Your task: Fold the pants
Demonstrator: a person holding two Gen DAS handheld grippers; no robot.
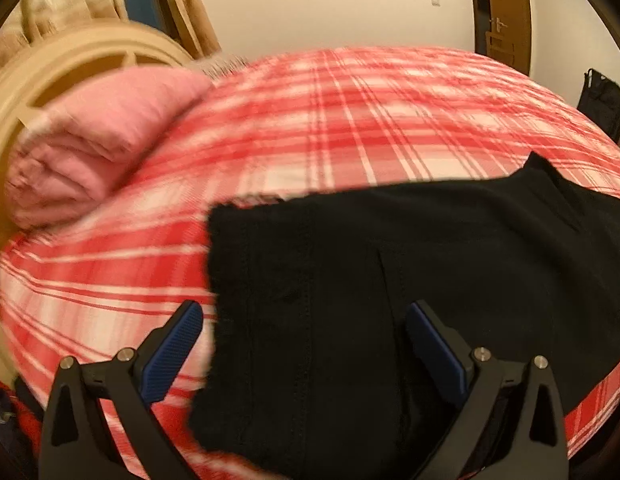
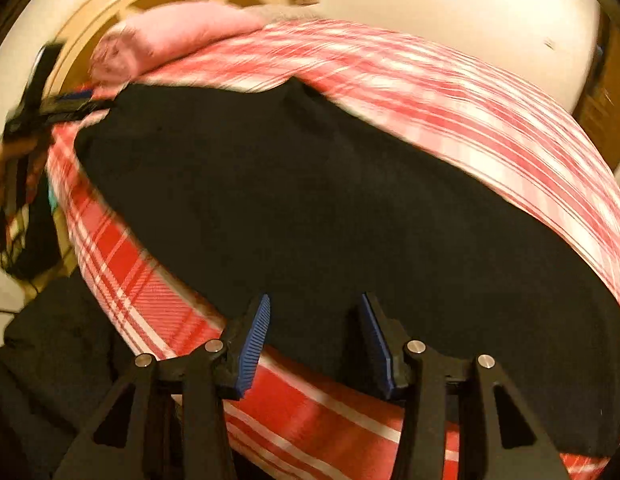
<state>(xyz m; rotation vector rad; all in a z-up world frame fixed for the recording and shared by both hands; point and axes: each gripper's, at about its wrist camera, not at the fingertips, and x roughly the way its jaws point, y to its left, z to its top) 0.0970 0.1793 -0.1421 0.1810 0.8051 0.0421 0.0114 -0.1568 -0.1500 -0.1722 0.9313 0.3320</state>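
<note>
Currently black pants (image 2: 310, 200) lie flat along the bed's (image 1: 330, 120) near edge — soft, limp, likely light. Left gripper (image 1: 306, 344) wide, right gripper (image 2: 314, 336) half-open, both empty — pinch hems or waistband corners.

The pants (image 1: 390, 300) are plain black, lying on a bedcover (image 1: 310, 128) checked in red, pink and white plaid. A solid pink pillow (image 1: 106, 140) sits against a cream-yellow headboard (image 1: 70, 64), near beige curtains (image 1: 70, 4) and an off-white wall (image 1: 330, 0). Both the left gripper (image 1: 304, 334) and the right gripper (image 2: 315, 328) are black with ribbed blue pads (image 2: 252, 344), and the door (image 1: 506, 12) is brown.
</note>
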